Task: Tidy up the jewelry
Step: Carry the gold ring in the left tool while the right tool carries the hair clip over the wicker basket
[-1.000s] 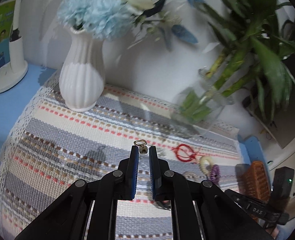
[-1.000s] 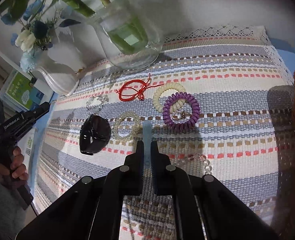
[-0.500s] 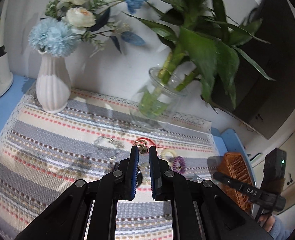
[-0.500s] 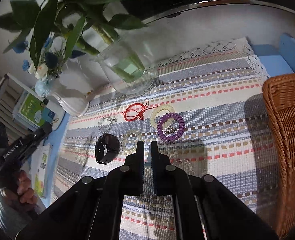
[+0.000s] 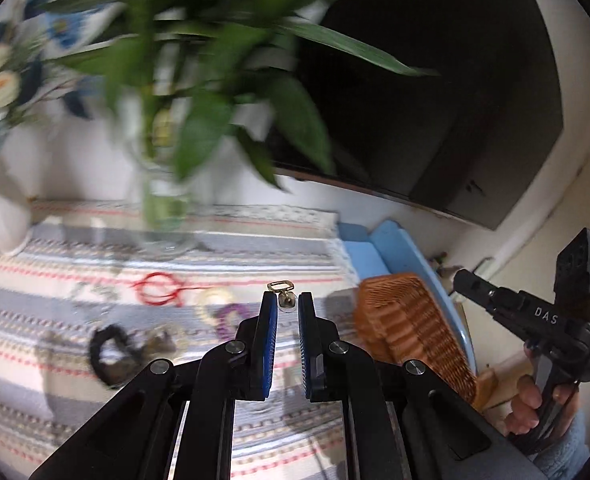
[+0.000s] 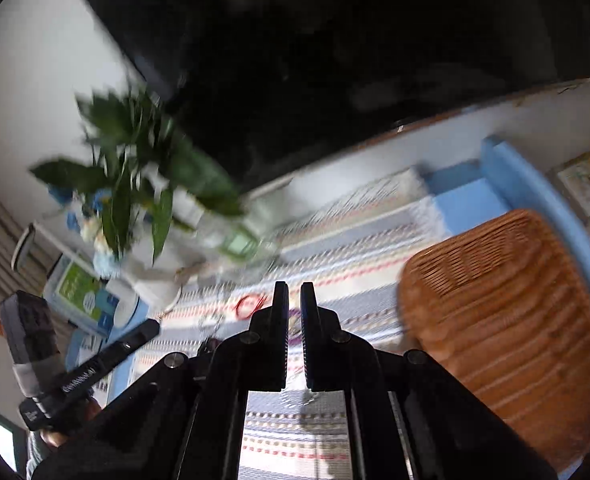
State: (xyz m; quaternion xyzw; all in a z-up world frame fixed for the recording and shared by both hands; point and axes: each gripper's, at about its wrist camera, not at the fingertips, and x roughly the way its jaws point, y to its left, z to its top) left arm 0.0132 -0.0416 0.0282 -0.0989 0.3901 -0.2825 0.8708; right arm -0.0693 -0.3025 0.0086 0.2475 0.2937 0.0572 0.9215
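Mostly undone imo: red cord bracelet [image 5: 159,289], purple coil [image 5: 231,317], cream coil [image 5: 211,300] + black watch [image 5: 109,354] all lie loose on the striped mat [image 5: 55,248], wicker basket [image 5: 411,332] just off its right edge. L gripper [image 5: 286,306] raised above the mat, fingers narrow, pinching a small gold clasp [image 5: 282,293] at the tips. R gripper [image 6: 294,300] up high beside the basket, narrow gap; can't tell if it holds anything, too blurred.

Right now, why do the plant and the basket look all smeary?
Left wrist view: the plant is smeared by motion blur, while the left gripper stays sharp. Right wrist view: the wicker basket and striped mat streak too; fisheye bends the edges.
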